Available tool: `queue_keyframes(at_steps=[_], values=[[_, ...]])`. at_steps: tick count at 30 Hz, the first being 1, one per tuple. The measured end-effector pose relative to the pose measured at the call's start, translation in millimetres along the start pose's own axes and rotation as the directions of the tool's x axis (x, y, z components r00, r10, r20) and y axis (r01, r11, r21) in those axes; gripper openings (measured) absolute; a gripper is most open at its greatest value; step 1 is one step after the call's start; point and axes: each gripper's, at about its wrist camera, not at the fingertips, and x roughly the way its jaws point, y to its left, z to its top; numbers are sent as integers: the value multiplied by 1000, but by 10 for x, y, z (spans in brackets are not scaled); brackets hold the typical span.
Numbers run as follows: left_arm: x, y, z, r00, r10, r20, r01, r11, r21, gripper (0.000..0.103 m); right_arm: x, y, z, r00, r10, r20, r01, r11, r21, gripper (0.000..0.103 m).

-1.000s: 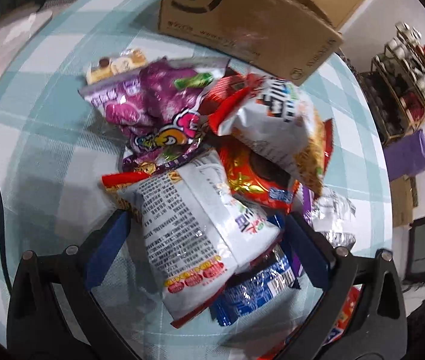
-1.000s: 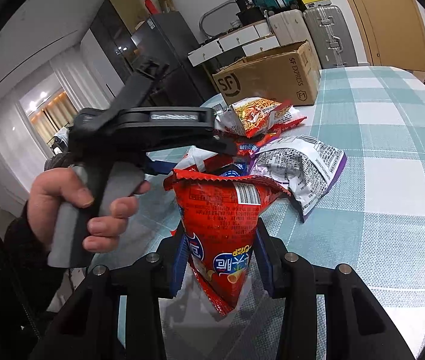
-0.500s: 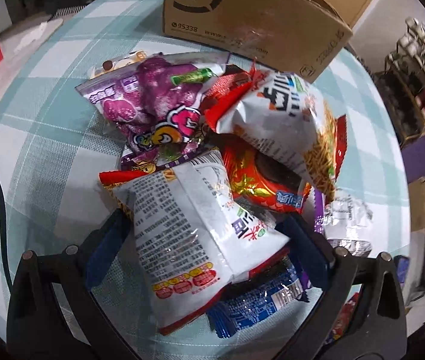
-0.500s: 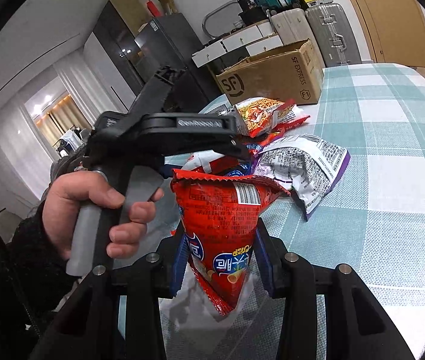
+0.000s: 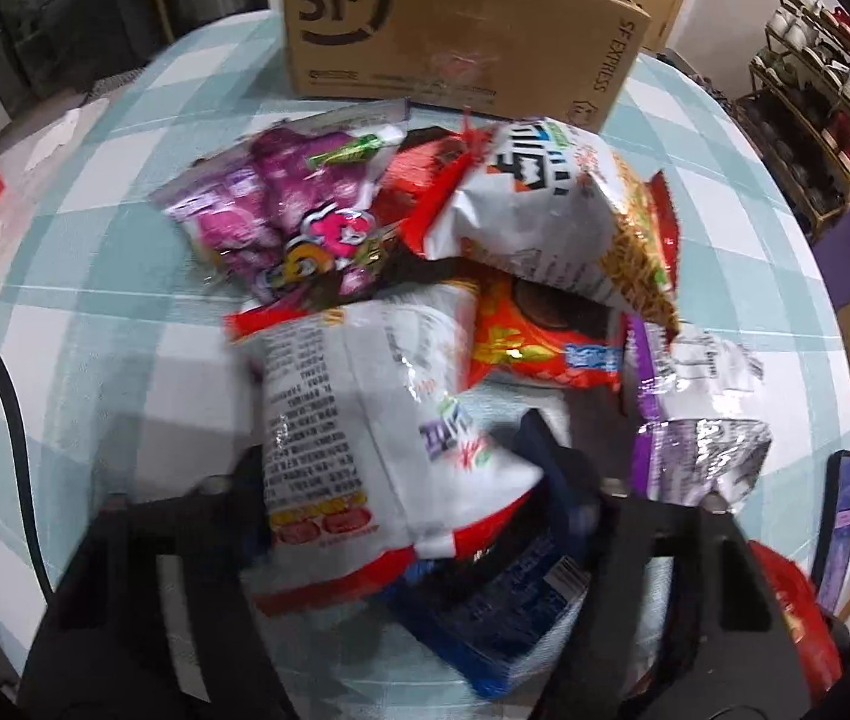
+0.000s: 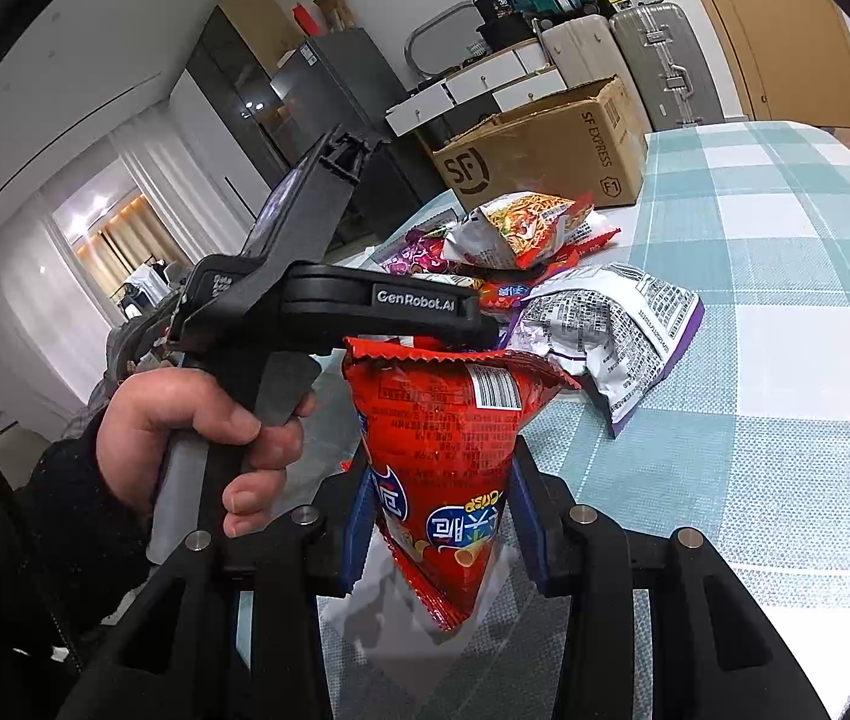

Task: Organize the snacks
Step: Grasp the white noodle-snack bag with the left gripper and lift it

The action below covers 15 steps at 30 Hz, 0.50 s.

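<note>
Round table in teal-and-white checked cloth [image 5: 95, 312], bearing an open SF Express carton [image 5: 455, 30] at the far edge and a heap of snack bags [image 5: 425, 276] just before it.

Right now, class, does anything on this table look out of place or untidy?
Yes. The snack bags lie in a loose heap in front of the cardboard box, overlapping at odd angles, none inside it. The right gripper holds a red bag upside down, its print inverted.

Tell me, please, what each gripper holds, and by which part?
Right gripper: red snack bag, lower end. Left gripper: jaws closing on white snack bag, lower half.
</note>
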Motion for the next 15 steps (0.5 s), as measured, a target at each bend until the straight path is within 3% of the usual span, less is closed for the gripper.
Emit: queue_keyframes(at_steps=[15], values=[[-150, 148, -224, 998, -62, -10, 62, 998, 30, 45, -13, -42, 3, 1000, 7, 10, -7, 1000, 26, 41]])
